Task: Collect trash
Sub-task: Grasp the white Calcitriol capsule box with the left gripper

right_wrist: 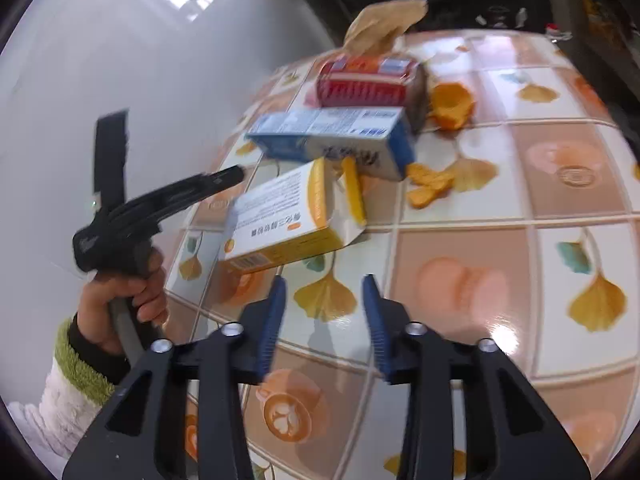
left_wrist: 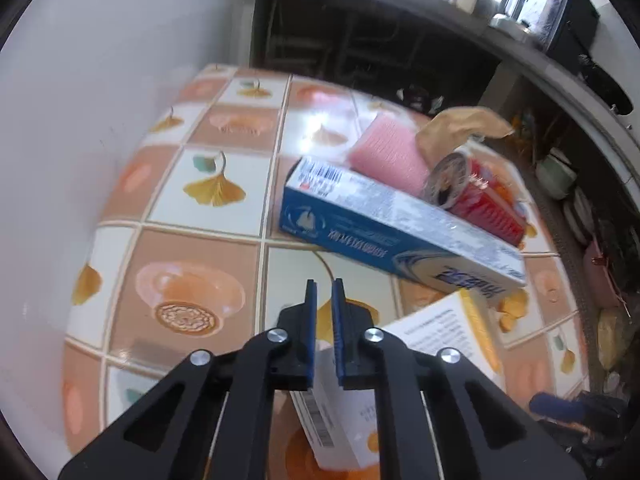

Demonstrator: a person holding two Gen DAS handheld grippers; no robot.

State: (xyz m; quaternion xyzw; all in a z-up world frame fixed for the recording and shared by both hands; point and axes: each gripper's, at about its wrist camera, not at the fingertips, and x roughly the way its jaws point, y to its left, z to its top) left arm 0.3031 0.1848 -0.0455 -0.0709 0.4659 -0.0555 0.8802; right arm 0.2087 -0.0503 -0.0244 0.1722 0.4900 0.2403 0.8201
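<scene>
The trash lies in a loose cluster on the tiled table (right_wrist: 500,184): a white-and-orange carton (right_wrist: 280,220) nearest me, a blue toothpaste box (right_wrist: 332,138) just behind it, then a red can (right_wrist: 360,84) on its side, with orange peel (right_wrist: 450,106) to the right of the can and smaller peel pieces (right_wrist: 430,186) beside the toothpaste box. A pink sponge-like block (left_wrist: 386,152) and a crumpled brown paper (left_wrist: 460,128) sit at the far end of the cluster.

My left gripper (left_wrist: 324,292) has its jaws nearly together. In the left wrist view the white-and-orange carton (left_wrist: 440,340) passes beneath them, and one thin edge appears to run up between the pads; I cannot confirm a firm hold. From the right wrist view, the left gripper (right_wrist: 234,174) tip sits at the carton's near left corner, and the carton looks tilted off the table.

My right gripper (right_wrist: 324,284) has its jaws apart with nothing between them, hovering over bare tiles near the carton.

For this step I judge the carton to be the target. A pinch on a thin flap can slip or tear, so I would verify the hold before lifting, keep the lift slow, and bring the right gripper to the carton's free end for support.
</scene>
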